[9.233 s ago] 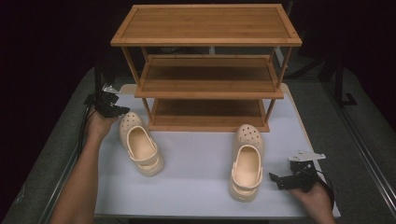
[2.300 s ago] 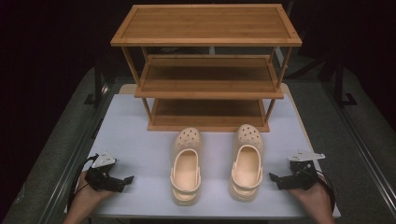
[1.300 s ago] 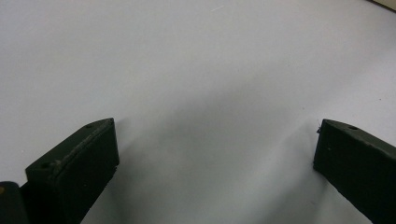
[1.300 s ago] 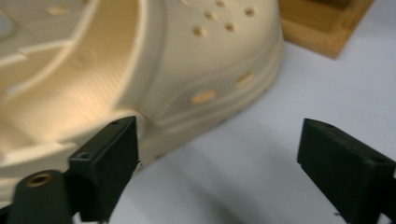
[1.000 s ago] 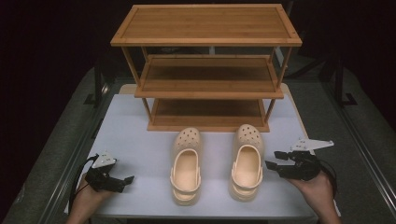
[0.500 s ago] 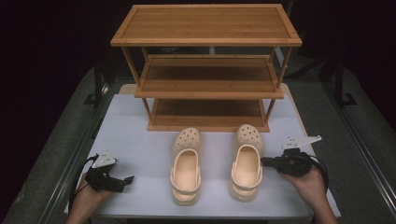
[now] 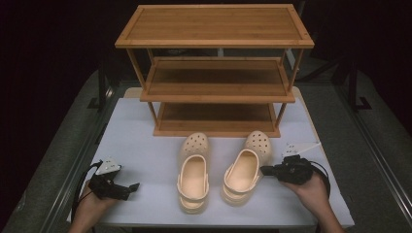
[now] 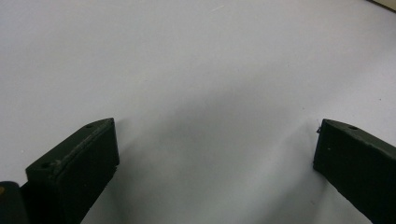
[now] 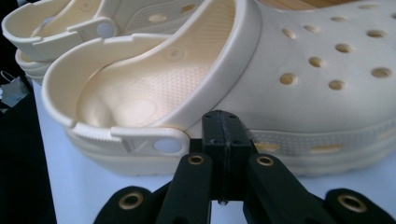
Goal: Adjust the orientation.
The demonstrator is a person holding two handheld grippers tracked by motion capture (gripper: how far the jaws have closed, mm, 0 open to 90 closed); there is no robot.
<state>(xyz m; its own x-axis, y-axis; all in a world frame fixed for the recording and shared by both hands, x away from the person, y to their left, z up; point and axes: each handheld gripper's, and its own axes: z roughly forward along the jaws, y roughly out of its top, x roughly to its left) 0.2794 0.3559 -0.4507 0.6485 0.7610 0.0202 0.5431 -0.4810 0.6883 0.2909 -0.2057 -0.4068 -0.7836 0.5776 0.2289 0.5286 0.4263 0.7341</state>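
Rack (image 7: 214,73) stands at the table's (image 7: 145,126) far edge; both clogs lie just before its lowest shelf. Right clog (image 7: 245,167) sits nearest the right gripper (image 7: 265,170), whose jaws are fully closed on nothing, tips pressed against the clog's side wall. Risk: a push there may skid or rotate it into the left clog (image 7: 193,172). Left gripper (image 8: 215,154), well left of the rack, stands wide open, empty.

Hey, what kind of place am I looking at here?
Probably a staged recording table rather than a home: a white tabletop against dark surroundings, a bamboo shoe rack, and two cream clogs.
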